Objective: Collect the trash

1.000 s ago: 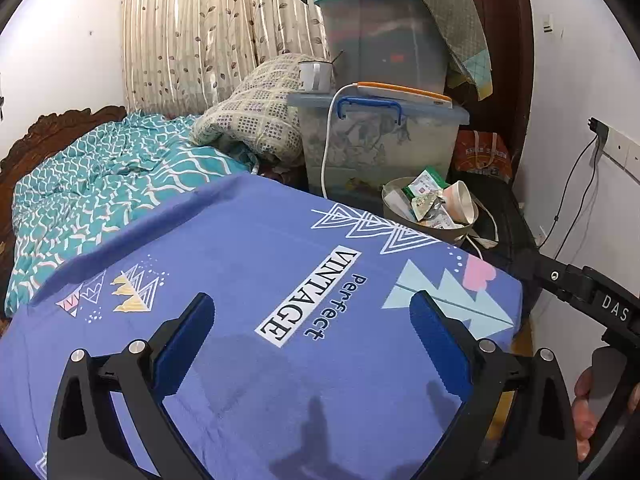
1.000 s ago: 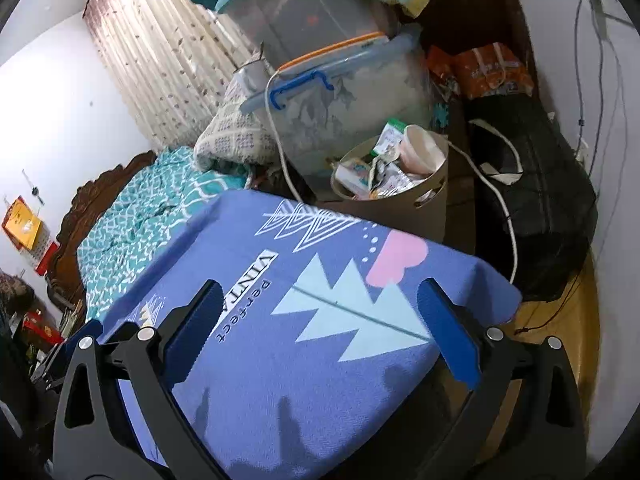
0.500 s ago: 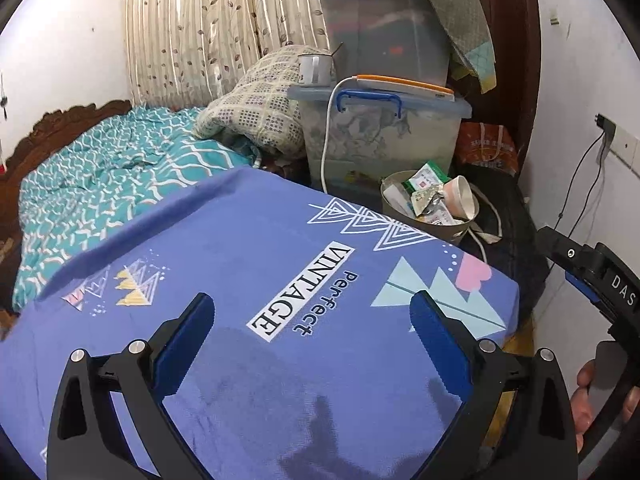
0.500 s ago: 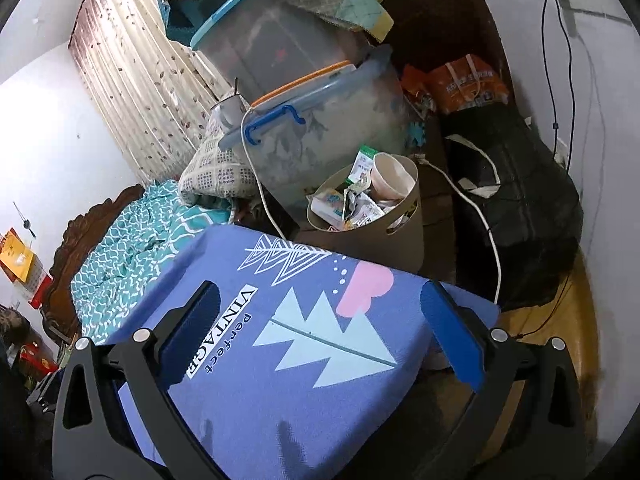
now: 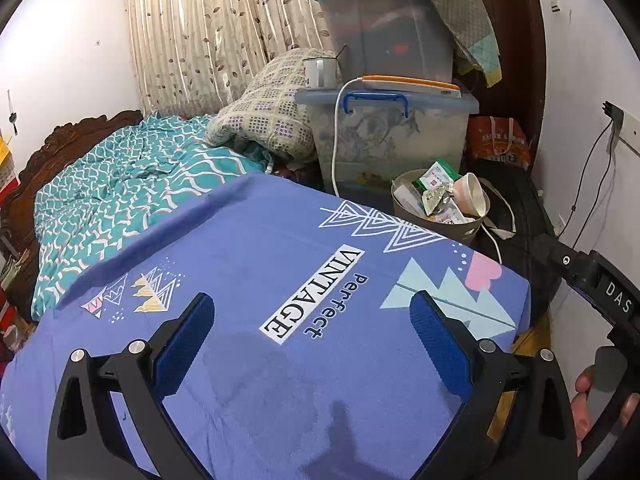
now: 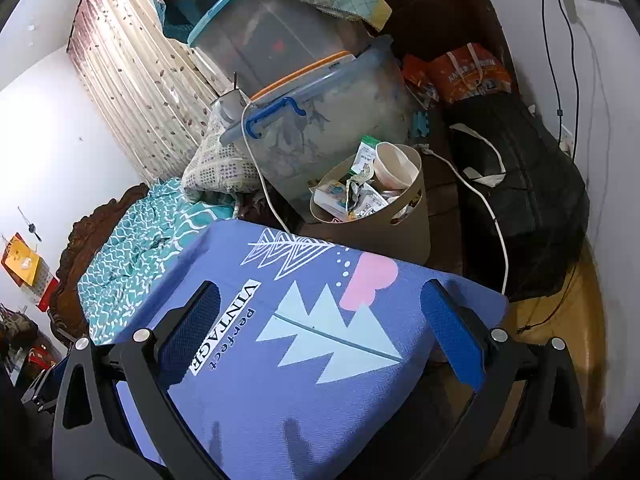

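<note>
Well beyond both empty, spread tongs (image 5: 310,326) (image 6: 320,322) stands the full trash bin (image 6: 394,230).

Left gripper (image 5: 310,336): jaws wide apart, empty, above the purple "Perfect VINTAGE" cloth (image 5: 280,280)
Trash bin (image 5: 436,224): beyond the cloth, holding wrappers and a paper cup (image 5: 474,196)

Tan trash bin (image 6: 384,236) upright beyond the blue cloth, holding wrappers (image 6: 362,198) and tilted paper cup (image 6: 394,168)
</note>
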A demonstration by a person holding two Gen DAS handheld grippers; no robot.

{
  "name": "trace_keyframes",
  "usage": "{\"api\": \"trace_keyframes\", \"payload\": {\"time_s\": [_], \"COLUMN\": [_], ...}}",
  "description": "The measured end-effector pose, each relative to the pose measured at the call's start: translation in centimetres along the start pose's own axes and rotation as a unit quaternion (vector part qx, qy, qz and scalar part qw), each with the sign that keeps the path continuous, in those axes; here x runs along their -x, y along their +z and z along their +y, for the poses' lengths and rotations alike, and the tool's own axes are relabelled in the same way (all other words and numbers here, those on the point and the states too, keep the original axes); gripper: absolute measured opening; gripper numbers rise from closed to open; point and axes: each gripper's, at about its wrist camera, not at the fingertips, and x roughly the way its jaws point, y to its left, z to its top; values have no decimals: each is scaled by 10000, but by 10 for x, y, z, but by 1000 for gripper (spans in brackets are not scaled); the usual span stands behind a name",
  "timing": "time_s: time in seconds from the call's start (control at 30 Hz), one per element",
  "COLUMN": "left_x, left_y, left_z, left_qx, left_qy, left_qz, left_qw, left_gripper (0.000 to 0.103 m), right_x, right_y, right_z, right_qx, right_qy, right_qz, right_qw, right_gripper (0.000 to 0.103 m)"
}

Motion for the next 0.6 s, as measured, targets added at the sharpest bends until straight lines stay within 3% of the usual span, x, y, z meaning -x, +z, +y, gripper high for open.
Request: {"api": "trace_keyframes", "payload": {"time_s": [0.37, 0.6], "left_x": [10, 17], "left_y": [3, 6], "left_z": [-7, -6], "left_qx": [-138, -141], "left_qy": [66, 125], "left_qz": [-180, -378], "left_qw": [9997, 9991], "left_gripper": [94, 94], "right_x": [5, 21], "right_y": [5, 13], "right_z": [3, 13], "right_qx": [36, 270], "right_qy": [16, -10], "right_qz": [-77, -440], "right_qw": [10000, 9987], "right_gripper": [99, 99]}}
